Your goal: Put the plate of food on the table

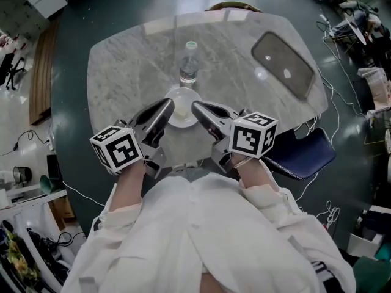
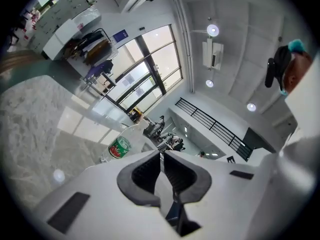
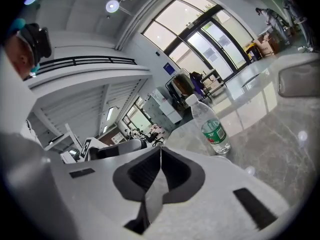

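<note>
L gripper (image 1: 166, 108) and R gripper (image 1: 198, 108) both clenched on 1 plate (image 1: 182, 117), btwn them over near side of table (image 1: 122, 66). 1 bottle (image 1: 189, 66) just past tips, 1 dark tray (image 1: 284, 63) right of R; bare marble left of L.

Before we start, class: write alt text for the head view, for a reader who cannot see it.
Seen from above, a person in white holds the left gripper and right gripper at opposite edges of a white plate over a marble table. A water bottle stands just beyond the plate.
</note>
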`<state>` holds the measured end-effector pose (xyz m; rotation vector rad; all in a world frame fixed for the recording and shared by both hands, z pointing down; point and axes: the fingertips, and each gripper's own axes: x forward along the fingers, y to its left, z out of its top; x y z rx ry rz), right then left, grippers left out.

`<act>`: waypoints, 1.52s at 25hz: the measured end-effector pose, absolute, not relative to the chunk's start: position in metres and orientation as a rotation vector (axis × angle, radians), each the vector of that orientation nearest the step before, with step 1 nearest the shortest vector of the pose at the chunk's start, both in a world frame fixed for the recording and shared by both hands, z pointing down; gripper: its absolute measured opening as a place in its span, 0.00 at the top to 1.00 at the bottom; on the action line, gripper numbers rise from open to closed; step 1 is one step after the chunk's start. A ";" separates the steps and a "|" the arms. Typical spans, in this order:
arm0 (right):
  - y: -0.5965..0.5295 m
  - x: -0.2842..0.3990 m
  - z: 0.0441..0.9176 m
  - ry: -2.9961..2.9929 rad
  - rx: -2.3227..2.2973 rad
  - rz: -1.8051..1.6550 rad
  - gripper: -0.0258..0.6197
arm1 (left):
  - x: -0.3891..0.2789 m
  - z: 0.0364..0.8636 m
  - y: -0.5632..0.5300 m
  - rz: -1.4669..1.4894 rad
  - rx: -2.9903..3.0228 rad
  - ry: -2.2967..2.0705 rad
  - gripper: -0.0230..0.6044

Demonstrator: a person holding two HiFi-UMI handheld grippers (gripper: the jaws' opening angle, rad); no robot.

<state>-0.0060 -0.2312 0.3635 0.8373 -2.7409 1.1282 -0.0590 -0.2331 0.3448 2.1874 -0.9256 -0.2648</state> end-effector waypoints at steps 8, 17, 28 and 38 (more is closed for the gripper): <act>-0.222 -0.006 0.358 -2.762 0.858 1.098 0.95 | -0.053 0.340 -0.222 -0.156 2.268 -0.969 0.92; -0.217 -0.008 0.370 -2.744 0.851 1.106 0.96 | -0.040 0.350 -0.214 -0.009 2.325 -0.967 0.93; -0.219 -0.010 0.367 -2.743 0.787 1.036 0.96 | -0.033 0.359 -0.216 0.033 2.295 -0.938 0.93; -0.231 -0.010 0.362 -2.743 0.720 0.942 0.96 | -0.034 0.366 -0.223 0.048 2.287 -0.936 0.93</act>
